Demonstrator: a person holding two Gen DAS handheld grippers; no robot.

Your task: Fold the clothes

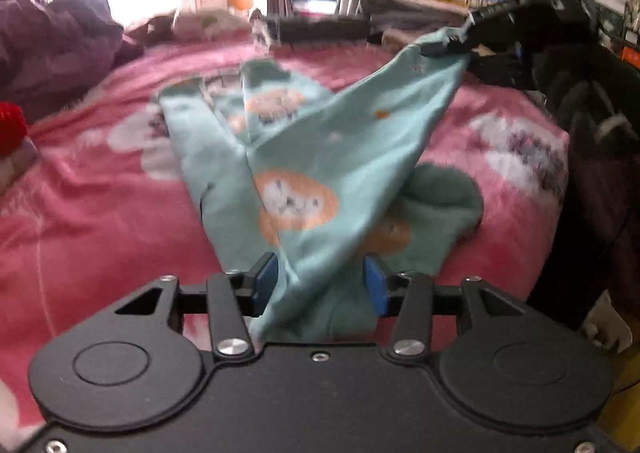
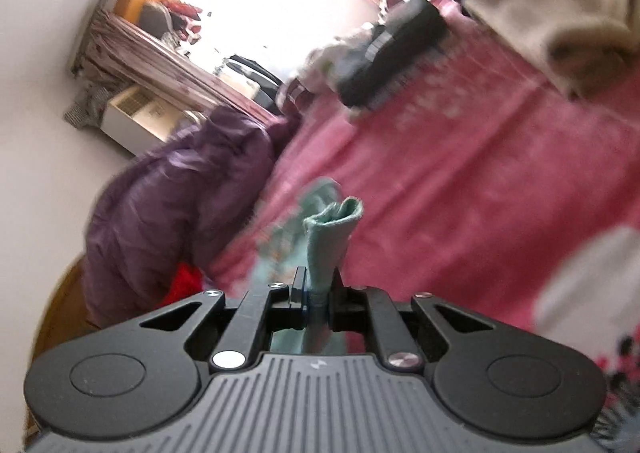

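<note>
Left wrist view: teal pyjama trousers (image 1: 280, 157) half lifted off the pink bedspread (image 1: 100, 213), left gripper (image 1: 320, 285) and right gripper (image 2: 318, 289) each pinching an edge; keep it taut, lower evenly.

Room and obstacles on the bed

Pink bedspread (image 1: 92, 237) is lying open left; purple quilt (image 1: 52, 41) and folded clothes (image 1: 316, 29) are crowding the far edge.
</note>
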